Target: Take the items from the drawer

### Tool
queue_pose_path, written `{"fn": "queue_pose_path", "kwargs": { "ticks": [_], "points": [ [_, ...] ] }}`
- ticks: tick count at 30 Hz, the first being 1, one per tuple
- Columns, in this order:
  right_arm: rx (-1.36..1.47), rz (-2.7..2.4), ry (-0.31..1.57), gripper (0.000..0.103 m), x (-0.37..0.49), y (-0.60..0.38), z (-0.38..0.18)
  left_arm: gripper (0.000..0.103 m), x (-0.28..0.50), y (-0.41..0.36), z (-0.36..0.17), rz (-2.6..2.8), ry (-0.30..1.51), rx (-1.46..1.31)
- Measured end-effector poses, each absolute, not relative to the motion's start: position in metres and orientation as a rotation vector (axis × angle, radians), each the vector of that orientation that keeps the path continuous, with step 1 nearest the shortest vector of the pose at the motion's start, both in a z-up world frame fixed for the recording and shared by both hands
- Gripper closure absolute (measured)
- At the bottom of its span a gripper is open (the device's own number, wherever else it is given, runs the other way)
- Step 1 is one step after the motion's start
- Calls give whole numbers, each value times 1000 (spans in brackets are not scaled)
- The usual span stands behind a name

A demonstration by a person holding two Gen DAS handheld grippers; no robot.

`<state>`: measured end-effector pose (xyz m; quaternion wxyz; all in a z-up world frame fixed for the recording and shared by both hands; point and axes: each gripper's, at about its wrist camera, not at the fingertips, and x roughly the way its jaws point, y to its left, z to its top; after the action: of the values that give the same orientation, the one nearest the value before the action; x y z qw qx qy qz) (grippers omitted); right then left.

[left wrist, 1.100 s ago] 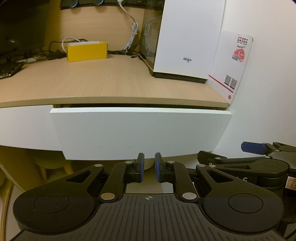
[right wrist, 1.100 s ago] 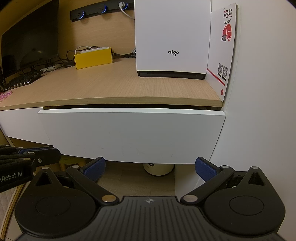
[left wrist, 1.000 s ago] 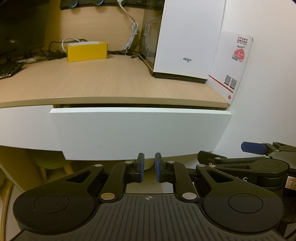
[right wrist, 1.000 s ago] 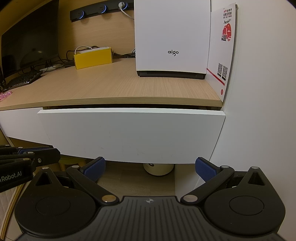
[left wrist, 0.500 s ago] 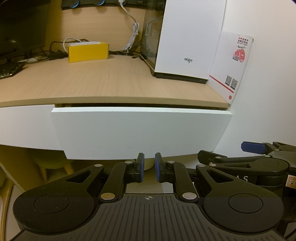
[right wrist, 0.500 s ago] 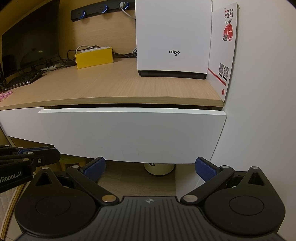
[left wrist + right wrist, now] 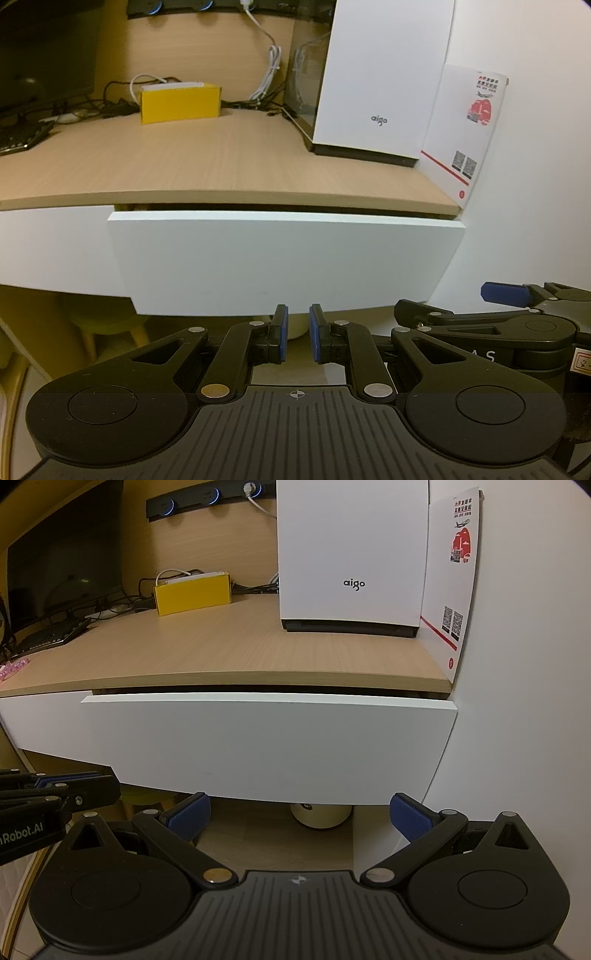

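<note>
- Drawer (image 7: pixel 266 746): white, handle-free front under the wooden desk top (image 7: pixel 221 653); stands slightly proud of the neighbouring white panel, with a thin dark gap along its upper edge. Interior hidden; the items to be taken cannot be seen in either view.
- Left gripper (image 7: pixel 296 338): blue pads close together with a narrow gap between them, nothing held. Sits below and in front of the drawer's lower edge, apart from it.
- Right gripper (image 7: pixel 299 814): jaws spread wide, empty. Also low, in front of the drawer's bottom edge, not touching.
- Change over the last second: essentially none. Both grippers hold the same place and the same opening; the drawer front has not shifted; framing differs only by a hair.
- Meaning for the task, as a judgement: work has barely begun. The drawer must be pulled out before anything inside can be reached, and no contact with it is made yet.
- Next move, judged: with no handle, a pull from under the lower edge or at the top gap looks likeliest.
- Desk top contents, untouched: white aigo box (image 7: pixel 352 554), yellow box (image 7: pixel 192 592), leaflet (image 7: pixel 452 576) leaning on the wall.
</note>
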<state>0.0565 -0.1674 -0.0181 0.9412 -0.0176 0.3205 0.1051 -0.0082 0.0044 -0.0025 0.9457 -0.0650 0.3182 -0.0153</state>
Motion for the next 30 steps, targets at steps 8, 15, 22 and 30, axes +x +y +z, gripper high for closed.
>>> {"fn": "queue_pose_path", "kwargs": {
  "ticks": [8, 15, 22, 30],
  "points": [
    [-35, 215, 654, 0, 57, -168, -18, 88, -8, 4, -3, -31, 648, -133],
    [-28, 219, 657, 0, 59, -170, -18, 88, -3, 4, -5, -52, 646, -142],
    [-3, 204, 672, 0, 70, -176, -19, 88, 2, 16, -9, -59, 657, -168],
    [0, 204, 650, 0, 87, -174, -18, 88, 12, 65, -5, -28, 674, -298]
  ]
}}
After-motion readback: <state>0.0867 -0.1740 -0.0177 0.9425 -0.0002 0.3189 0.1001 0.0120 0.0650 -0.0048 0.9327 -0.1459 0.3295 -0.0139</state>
